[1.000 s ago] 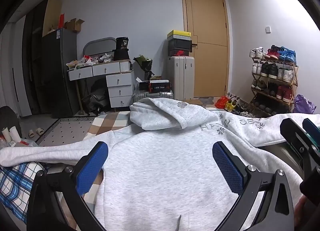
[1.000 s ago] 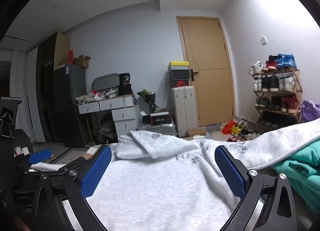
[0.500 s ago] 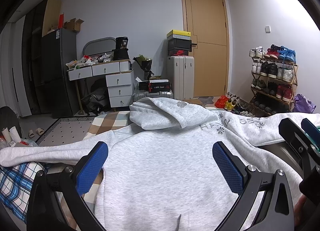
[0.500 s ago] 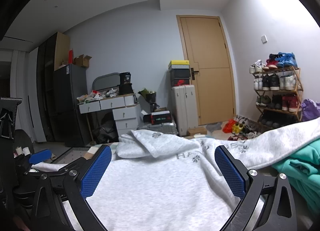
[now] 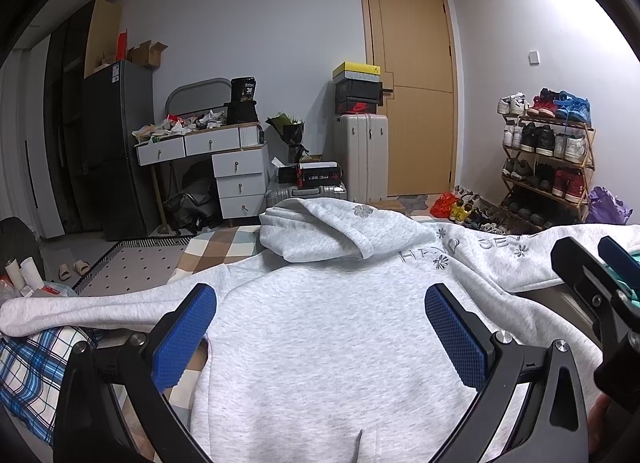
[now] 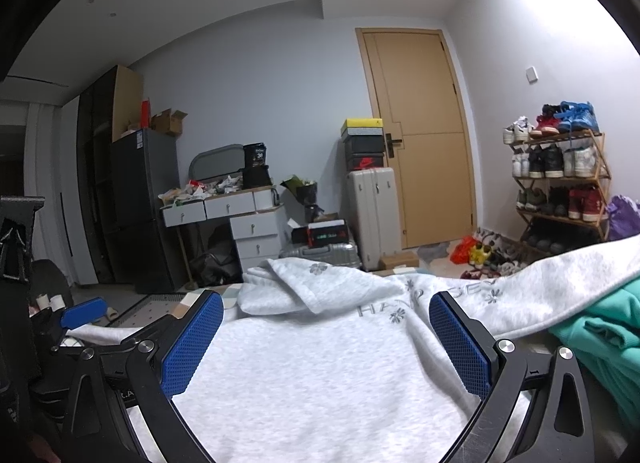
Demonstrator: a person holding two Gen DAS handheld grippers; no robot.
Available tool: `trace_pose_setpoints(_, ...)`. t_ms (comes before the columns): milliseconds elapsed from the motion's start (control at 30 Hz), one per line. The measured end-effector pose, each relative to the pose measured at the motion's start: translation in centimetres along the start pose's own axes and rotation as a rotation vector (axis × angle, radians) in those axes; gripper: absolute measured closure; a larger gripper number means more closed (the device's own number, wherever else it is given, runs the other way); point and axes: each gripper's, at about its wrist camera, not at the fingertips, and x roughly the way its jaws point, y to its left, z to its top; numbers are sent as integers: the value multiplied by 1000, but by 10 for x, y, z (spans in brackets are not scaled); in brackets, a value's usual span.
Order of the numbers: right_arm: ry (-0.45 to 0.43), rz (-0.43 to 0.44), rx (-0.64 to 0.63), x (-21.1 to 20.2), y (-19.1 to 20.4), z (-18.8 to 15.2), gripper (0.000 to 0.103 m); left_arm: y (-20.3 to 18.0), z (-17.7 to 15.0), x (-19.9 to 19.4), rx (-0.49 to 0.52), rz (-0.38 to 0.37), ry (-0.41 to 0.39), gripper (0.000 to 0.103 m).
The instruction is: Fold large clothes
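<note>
A light grey hoodie (image 5: 328, 327) lies spread flat, its hood (image 5: 340, 231) folded at the far end and its sleeves stretched out to left and right. My left gripper (image 5: 320, 335) hovers open over the hoodie's body near the hem, with nothing between its blue pads. The hoodie (image 6: 320, 367) also fills the right wrist view, where my right gripper (image 6: 326, 339) hangs open above it, holding nothing. The right gripper's fingers (image 5: 580, 275) show at the right edge of the left wrist view. The left gripper's blue pad (image 6: 84, 313) shows at the left of the right wrist view.
A teal garment (image 6: 600, 339) is piled at the right, beside the hoodie's sleeve. A blue plaid cloth (image 5: 28, 367) lies under the left sleeve. Beyond stand a cluttered white drawer desk (image 5: 224, 167), a suitcase (image 5: 362, 155), a wooden door (image 5: 412, 91) and a shoe rack (image 5: 548, 159).
</note>
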Motion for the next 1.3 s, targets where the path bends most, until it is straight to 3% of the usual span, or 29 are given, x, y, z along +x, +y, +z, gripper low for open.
trace_pose_setpoints(1300,24,-16,9,5,-2,-1,0,1,-4,8,-7,12,32,1)
